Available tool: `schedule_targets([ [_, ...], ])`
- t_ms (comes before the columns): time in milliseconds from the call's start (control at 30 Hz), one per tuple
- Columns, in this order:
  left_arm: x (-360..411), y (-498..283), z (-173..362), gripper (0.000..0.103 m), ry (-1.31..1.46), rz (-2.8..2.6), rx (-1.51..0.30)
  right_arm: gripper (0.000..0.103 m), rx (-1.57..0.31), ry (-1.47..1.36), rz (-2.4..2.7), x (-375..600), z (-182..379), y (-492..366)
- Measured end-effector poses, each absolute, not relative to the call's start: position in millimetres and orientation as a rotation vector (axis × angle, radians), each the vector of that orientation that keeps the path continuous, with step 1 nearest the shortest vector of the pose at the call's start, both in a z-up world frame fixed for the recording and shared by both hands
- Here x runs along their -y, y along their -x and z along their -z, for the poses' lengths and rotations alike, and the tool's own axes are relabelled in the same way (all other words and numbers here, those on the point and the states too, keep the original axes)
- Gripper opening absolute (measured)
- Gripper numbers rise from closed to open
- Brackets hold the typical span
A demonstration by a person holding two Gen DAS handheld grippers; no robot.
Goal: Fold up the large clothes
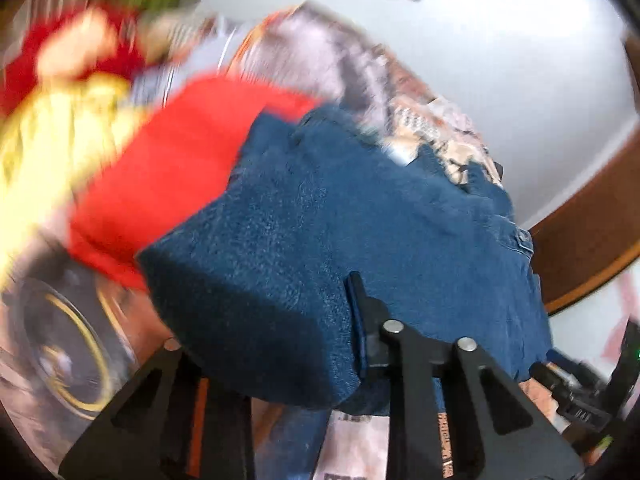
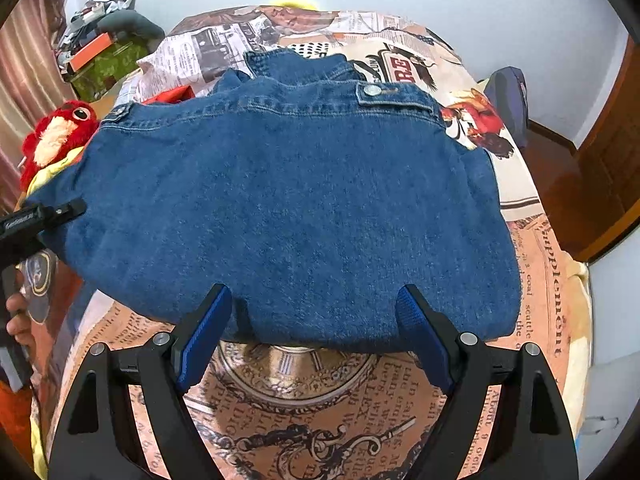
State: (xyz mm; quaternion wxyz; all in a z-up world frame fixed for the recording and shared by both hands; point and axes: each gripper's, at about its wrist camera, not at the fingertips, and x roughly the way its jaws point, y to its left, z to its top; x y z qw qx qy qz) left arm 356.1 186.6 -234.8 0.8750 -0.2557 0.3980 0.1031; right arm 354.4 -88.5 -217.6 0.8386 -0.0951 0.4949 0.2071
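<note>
**A:** While the left view is a blurry mess, you can make out the jacket draped right over the left gripper. Denim covers one finger completely, and the other black finger sits on top of a fold of it. So it looks nearly closed, pinching the cloth's edge.

**B:** Yeah, the right view is way cleaner. Jacket lies spread on the bed, back up, collar at the far end, hem nearest the camera. Right gripper is wide apart, blue pads on either side of the hem's middle, and I don't see them squeezing anything. Hem lies just past the fingertips, maybe brushing them, can't tell for sure.

**A:** And the left gripper pokes in from the left edge there, at the jacket's left side, about at the sleeve edge.

**B:** A hand shows under it at the frame edge too. Red plush is off the jacket's far left corner, with some red cloth peeking out behind the shoulder.

**A:** Same red cloth shows in the left view, beside the denim, touching it.
</note>
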Motion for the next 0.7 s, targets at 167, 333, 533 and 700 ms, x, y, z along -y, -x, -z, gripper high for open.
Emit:
schedule_targets([
  [167,-174,-353,166,0.017,0.49,-0.18,-0.678,0.082,-1.03,0.21,-0.484,66,205,-356],
  [333,-187,-348,111,0.01,0.502,-0.149,-0.554,0.082,-1.099,0.205,-0.557,23,210,-364],
  [533,-186,-339,107,0.01,0.404,-0.173,-0.556,0.083,-1.168,0.201,-0.686,-26,240,-351],
  [700,-177,-344,117,0.009,0.355,-0.189,-0.612,0.086,-1.185,0.254,-0.705,-31,248,-348],
])
